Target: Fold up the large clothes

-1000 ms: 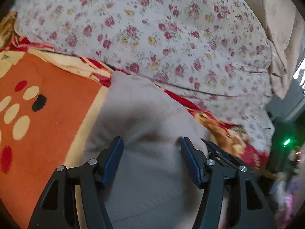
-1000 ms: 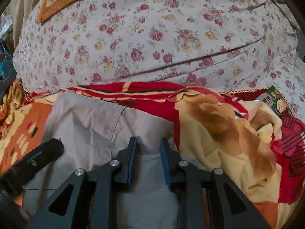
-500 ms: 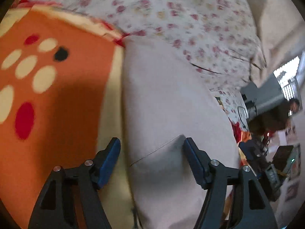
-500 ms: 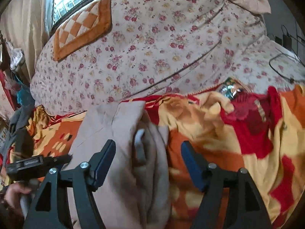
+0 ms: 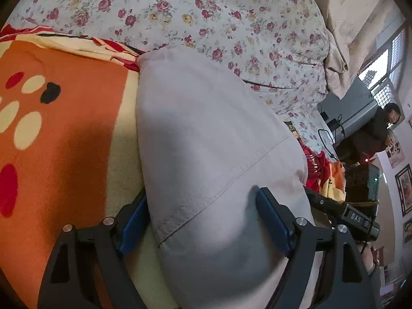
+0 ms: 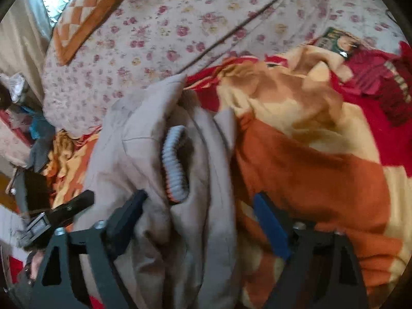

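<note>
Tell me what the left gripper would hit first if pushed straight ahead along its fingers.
Most likely the grey garment: it already bulges between the open fingers of the left gripper and fills the line ahead. Beyond it lies the floral bedding, though depth is unclear.

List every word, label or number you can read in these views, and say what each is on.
"DAS": white letters on the label of the right tongs' black body, seen in the left wrist view.
Green packet on the bed: print too blurred to read.
Red cloth beside the beige garment: pale lettering, too distorted to read.
Wall pictures: no legible text.
</note>
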The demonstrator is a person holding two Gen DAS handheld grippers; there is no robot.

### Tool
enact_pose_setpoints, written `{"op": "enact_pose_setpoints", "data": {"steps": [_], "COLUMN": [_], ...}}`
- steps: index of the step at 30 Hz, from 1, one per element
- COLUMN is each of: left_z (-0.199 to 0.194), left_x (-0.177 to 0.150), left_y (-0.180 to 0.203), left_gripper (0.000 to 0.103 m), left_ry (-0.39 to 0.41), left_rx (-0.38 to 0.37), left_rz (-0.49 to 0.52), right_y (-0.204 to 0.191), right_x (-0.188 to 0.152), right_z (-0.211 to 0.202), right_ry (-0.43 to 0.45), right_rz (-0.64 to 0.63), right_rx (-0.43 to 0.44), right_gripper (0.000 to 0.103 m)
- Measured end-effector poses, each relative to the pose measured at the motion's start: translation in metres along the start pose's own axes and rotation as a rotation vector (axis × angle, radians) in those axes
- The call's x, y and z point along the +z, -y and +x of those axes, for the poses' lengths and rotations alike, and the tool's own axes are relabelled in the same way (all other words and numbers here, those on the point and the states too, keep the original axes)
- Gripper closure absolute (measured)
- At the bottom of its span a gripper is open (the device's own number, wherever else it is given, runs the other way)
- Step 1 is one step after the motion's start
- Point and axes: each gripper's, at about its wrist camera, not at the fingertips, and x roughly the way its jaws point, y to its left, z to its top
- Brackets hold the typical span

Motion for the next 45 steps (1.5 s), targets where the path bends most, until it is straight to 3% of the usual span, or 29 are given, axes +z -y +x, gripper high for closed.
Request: {"op": "enact_pose_setpoints", "data": {"steps": [2,4,5,6,7,9,10,11,12,13,15,18,24,30,33,36,40,45], "left_z": [0.000,0.000,0.000,0.000,0.000,-0.002,-0.004,-0.006,-0.009,-0.011,-0.015,-0.030,-0.076,-0.104,-0.085,-0.068,-0.077,-0.123], "left_x": [0.001,0.001,0.000,0.000,-0.001,0.000,0.001,0.002,0.004,0.005,0.007,0.014,0.041,0.080,0.086,0.083,0.081,0.071], "left_y": [0.001,0.000,0.002,0.002,0.003,0.002,0.002,0.002,0.003,0.004,0.007,0.011,0.004,-0.030,-0.057,-0.085,-0.084,-0.072], "left_gripper": [0.024,0.026,0.030,0.034,0.037,0.061,0.067,0.075,0.079,0.080,0.084,0.086,0.086,0.083,0.075,0.065,0.064,0.064], "left_ry": [-0.004,0.012,0.023,0.028,0.031,0.041,0.043,0.046,0.049,0.055,0.062,0.102,0.193,0.159,0.030,-0.048,-0.035,0.095], "left_rx": [0.002,-0.002,0.002,0.007,0.013,0.014,0.003,0.003,0.007,0.015,0.029,0.036,0.136,0.225,0.249,0.224,0.224,0.286], "left_rz": [-0.003,-0.009,-0.002,0.004,0.011,0.012,0.007,0.007,0.013,0.022,0.047,0.081,0.146,0.129,0.090,-0.021,-0.013,-0.022], "right_y": [-0.008,-0.010,-0.006,-0.001,0.004,0.009,0.009,0.008,0.006,0.004,-0.003,-0.011,-0.046,-0.094,-0.098,-0.095,-0.100,-0.100], "right_x": [-0.001,-0.001,0.000,0.002,0.003,0.006,0.008,0.010,0.011,0.012,0.012,0.015,0.022,0.029,0.028,0.024,0.020,0.016], "right_z": [-0.002,0.001,0.004,0.006,0.008,0.015,0.018,0.019,0.020,0.022,0.023,0.018,0.039,0.079,0.098,0.104,0.088,0.041], "right_ry": [0.009,0.003,0.004,0.010,0.013,0.013,0.014,0.020,0.024,0.020,0.028,0.056,0.078,0.103,0.050,0.041,0.044,0.095], "right_rz": [-0.049,-0.064,-0.036,-0.007,0.015,0.049,0.055,0.051,0.051,0.060,0.048,0.061,0.075,0.042,0.047,0.068,0.059,0.074], "right_rx": [0.028,0.021,0.029,0.020,0.004,0.023,0.043,0.056,0.089,0.147,0.145,0.203,0.311,0.398,0.362,0.344,0.323,0.284], "right_gripper": [0.051,0.052,0.048,0.033,0.025,0.015,0.014,0.020,0.041,0.046,0.056,0.067,0.070,0.070,0.067,0.062,0.057,0.057]}}
